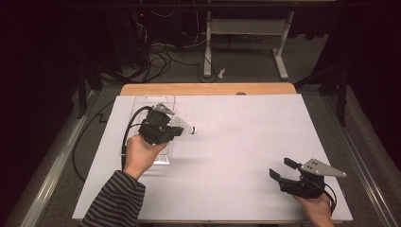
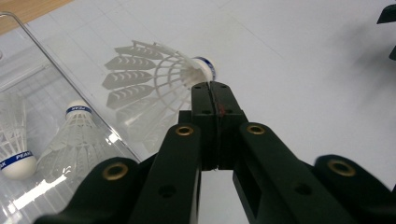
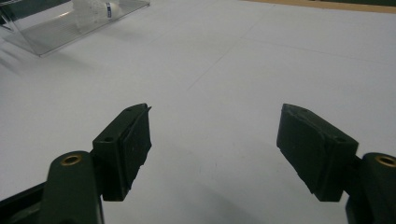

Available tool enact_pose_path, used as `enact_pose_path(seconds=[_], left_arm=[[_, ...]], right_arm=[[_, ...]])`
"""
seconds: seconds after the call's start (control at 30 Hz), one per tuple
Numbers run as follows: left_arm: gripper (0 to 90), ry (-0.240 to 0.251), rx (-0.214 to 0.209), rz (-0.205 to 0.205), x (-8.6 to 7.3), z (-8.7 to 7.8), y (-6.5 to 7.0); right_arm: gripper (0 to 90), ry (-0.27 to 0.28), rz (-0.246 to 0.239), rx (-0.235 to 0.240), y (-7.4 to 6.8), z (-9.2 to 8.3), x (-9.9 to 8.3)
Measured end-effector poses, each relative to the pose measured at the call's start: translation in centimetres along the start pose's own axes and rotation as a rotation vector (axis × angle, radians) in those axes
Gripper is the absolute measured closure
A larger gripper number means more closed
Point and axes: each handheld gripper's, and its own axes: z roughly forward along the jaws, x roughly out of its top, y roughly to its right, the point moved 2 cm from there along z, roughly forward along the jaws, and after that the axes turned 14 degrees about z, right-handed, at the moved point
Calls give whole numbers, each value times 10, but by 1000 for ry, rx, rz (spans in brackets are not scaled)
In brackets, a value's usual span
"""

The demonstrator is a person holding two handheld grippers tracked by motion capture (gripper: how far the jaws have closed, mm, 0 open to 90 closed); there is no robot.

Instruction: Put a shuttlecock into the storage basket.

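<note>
Two tools are over the white tabletop [image 1: 227, 142]. The left tool [image 2: 212, 86] has its jaws pressed together on the feathered skirt of a shuttlecock [image 2: 154, 79], holding it just above the tabletop beside a clear tray [image 2: 28, 56], where two more shuttlecocks [image 2: 70, 140] lie. The right tool [image 3: 215, 140] sits well apart near the front edge, jaws spread wide with nothing between them.

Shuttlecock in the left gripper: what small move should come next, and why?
Probably carry it a little farther out over the white table and lower it. The left gripper is shut on the shuttlecock by its skirt, just beside the clear tray; the right gripper waits open.
</note>
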Motion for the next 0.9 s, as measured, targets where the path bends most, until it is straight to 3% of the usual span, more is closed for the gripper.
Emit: enact_pose_path(seconds=[0.73, 0.9], left_arm=[[896, 27, 74, -45, 0, -17, -32], [896, 37, 85, -80, 0, -19, -43]], right_arm=[[267, -3, 4, -1, 0, 1, 0], [268, -2, 5, -2, 0, 1, 0]])
